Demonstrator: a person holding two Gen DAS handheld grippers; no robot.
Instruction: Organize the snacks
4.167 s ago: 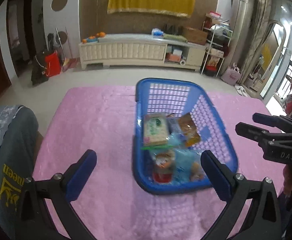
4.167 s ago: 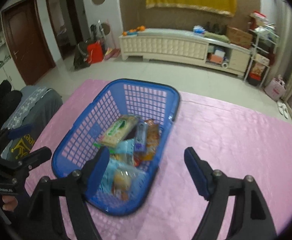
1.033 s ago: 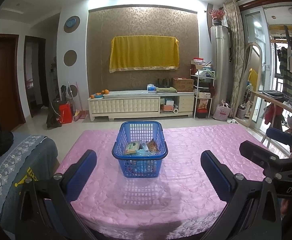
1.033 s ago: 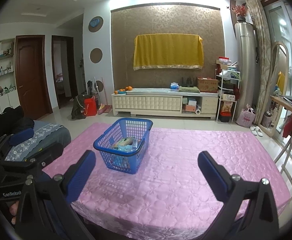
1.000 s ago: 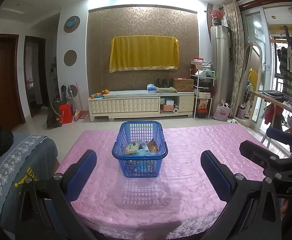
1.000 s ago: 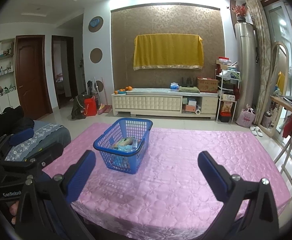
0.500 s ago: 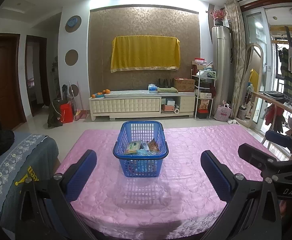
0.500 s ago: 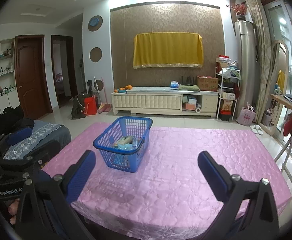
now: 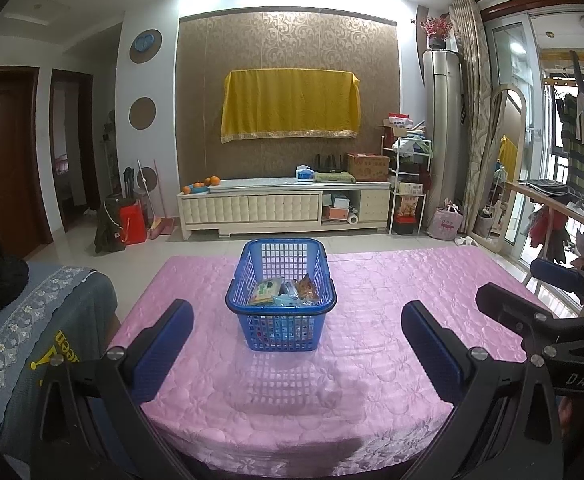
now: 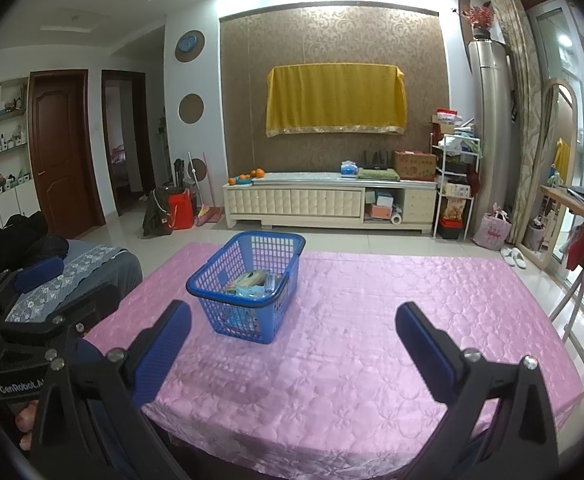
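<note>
**Operator A:** Report the location of the snacks [image 9: 283,290].

**Operator B:** All visible packets lay inside the blue basket [image 9: 280,312], which stood on the pink tablecloth [image 9: 372,380], toward the far half of the table. No packet was visible on the cloth around the basket.

**Operator A:** Tool status?

**Operator B:** The left gripper [image 9: 298,344] was spread wide and carried nothing. It was held on the near side of the basket, well apart from it. The right gripper [image 10: 292,340] was likewise spread and empty, on the near side and to the right of the basket. Neither tool touched the basket or the cloth.

**Operator A:** Task progress?

**Operator B:** Judged complete or nearly complete. The snacks were gathered in one container, and both tools were withdrawn from it. The packets lay loosely piled rather than in rows; whether further sorting inside the basket was required could not be determined.
</note>
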